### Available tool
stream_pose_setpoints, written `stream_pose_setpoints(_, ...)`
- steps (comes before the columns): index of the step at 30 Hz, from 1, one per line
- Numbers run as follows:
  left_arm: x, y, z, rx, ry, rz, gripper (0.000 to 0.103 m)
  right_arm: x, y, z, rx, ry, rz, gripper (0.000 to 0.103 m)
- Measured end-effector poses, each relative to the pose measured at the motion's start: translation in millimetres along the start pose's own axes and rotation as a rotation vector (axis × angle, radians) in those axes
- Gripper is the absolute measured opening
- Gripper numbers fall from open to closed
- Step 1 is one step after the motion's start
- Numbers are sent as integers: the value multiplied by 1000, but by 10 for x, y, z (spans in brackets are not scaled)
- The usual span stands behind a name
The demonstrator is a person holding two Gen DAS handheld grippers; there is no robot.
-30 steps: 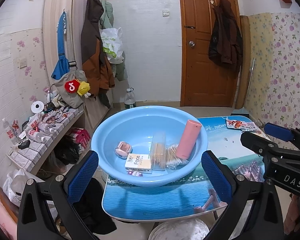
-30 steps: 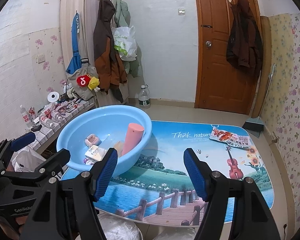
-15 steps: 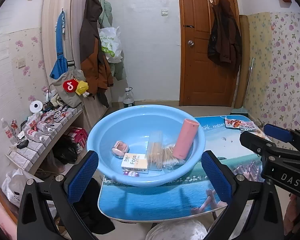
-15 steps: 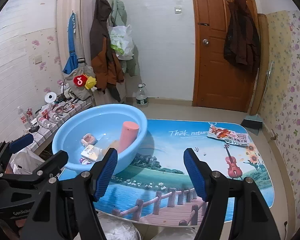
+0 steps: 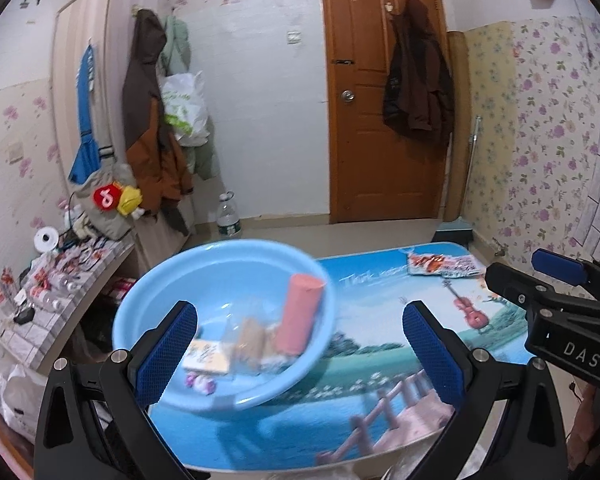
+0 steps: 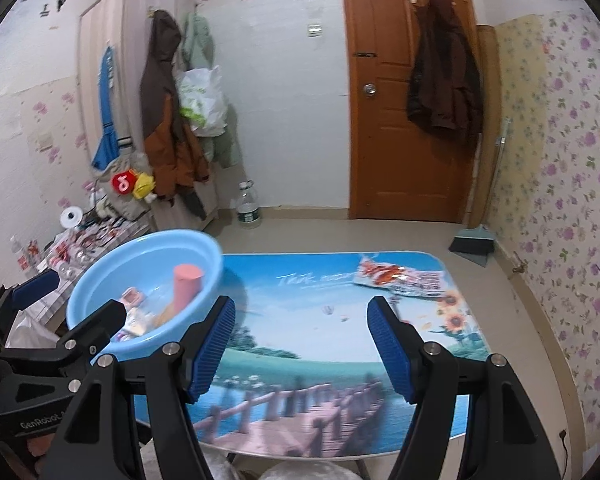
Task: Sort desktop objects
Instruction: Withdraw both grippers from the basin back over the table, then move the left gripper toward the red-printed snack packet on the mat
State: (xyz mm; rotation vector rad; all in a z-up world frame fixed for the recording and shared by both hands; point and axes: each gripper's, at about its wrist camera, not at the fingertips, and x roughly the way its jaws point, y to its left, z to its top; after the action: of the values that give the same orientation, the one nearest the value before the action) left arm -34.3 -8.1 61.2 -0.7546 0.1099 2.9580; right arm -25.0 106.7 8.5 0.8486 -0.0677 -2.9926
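Where the table with its printed lake-and-bridge top fills the lower half of both views, it serves as the reference for everything else. On its far-left corner sits the light-blue basin, part of its rim overhanging the table's left edge. Inside the basin a pink cylinder stands leaning against the wall nearest the table's centre; beside it lie a white box, a clear packet of cotton swabs and a small pink case — details blurred. A red-and-white snack packet lies flat near the table's far-right corner. The left gripper hovers over the table's near-left portion, jaws wide, nothing between them. The right gripper hovers over the near edge — jaws likewise wide apart and empty.
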Motion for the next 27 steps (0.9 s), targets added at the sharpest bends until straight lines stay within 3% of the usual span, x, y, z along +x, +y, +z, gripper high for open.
stream_pose_setpoints(14, 396, -715, 79, 44, 46, -84, 103, 175, -882, -63, 65, 57, -86, 70)
stream_pose_setpoints(27, 757, -1058, 114, 78, 73, -96, 103, 503, -1228, -97, 88, 89, -108, 70)
